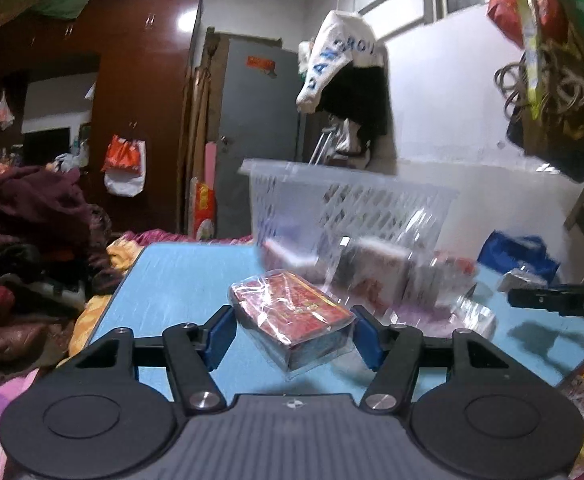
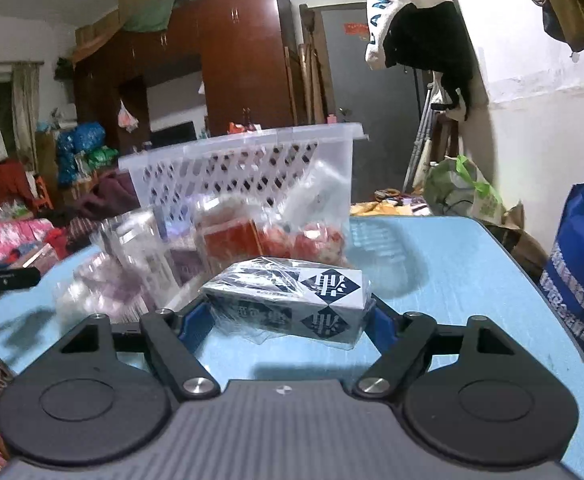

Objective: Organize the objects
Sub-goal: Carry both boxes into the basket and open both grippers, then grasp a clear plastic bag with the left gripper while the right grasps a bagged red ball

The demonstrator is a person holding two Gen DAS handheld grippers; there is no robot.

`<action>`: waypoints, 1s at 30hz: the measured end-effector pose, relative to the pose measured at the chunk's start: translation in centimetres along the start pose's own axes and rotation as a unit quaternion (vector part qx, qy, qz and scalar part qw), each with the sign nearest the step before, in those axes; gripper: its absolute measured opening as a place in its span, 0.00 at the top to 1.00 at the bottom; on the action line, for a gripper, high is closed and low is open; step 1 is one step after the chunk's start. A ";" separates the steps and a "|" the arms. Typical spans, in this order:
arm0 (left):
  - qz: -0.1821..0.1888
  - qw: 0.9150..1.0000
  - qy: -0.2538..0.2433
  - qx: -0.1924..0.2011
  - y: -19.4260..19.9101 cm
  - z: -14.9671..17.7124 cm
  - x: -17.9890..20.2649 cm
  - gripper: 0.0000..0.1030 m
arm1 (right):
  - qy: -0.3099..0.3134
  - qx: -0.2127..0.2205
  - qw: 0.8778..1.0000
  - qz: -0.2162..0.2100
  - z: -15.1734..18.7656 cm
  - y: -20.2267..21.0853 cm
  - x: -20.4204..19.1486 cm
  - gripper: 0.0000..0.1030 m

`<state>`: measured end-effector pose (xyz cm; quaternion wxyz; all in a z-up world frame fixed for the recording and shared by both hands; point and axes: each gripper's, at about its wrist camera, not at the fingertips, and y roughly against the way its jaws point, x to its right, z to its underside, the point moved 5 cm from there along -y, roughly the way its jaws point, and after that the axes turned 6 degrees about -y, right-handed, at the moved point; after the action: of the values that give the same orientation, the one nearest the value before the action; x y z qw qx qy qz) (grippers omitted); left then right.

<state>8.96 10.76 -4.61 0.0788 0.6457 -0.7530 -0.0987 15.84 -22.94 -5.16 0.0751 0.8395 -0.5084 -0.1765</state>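
From the left wrist, we had the left gripper point(image 1: 292, 334) with its fingers clamped on a red box point(image 1: 292, 314) in clear wrap, lifted just above the blue counter point(image 1: 179, 280), not yet in the white basket point(image 1: 332, 192) behind. From the right wrist, the right gripper point(image 2: 292, 316) gripped a dark blue-and-white box point(image 2: 292, 300) low over the counter; several wrapped packets point(image 2: 219, 240) remained unsorted before the basket.

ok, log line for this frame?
left gripper: shut on red box | right gripper: shut on navy box | basket: behind
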 end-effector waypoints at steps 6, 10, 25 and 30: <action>0.044 0.998 0.003 0.048 -2.6 -8.6 0.6 0.36 | 0.065 0.058 0.996 -0.033 -8.7 -1.2 -2.9 0.22; 0.063 0.998 0.014 0.025 -9.1 -15.0 0.9 0.36 | 0.082 0.053 0.994 -0.051 -15.5 -6.2 -4.8 0.22; 0.031 0.999 0.030 0.006 -7.7 -10.0 0.0 0.06 | 0.022 0.020 1.000 -0.010 -12.4 -5.1 -0.4 0.00; 0.034 0.999 0.031 -0.022 -5.1 -4.3 0.1 0.06 | -0.023 -0.046 0.999 -0.010 -7.5 -6.9 2.8 0.00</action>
<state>14.85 9.67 -1.76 0.1192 0.6208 -0.7693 -0.0923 25.53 -22.60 -0.91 0.1000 0.8361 -0.4930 -0.2190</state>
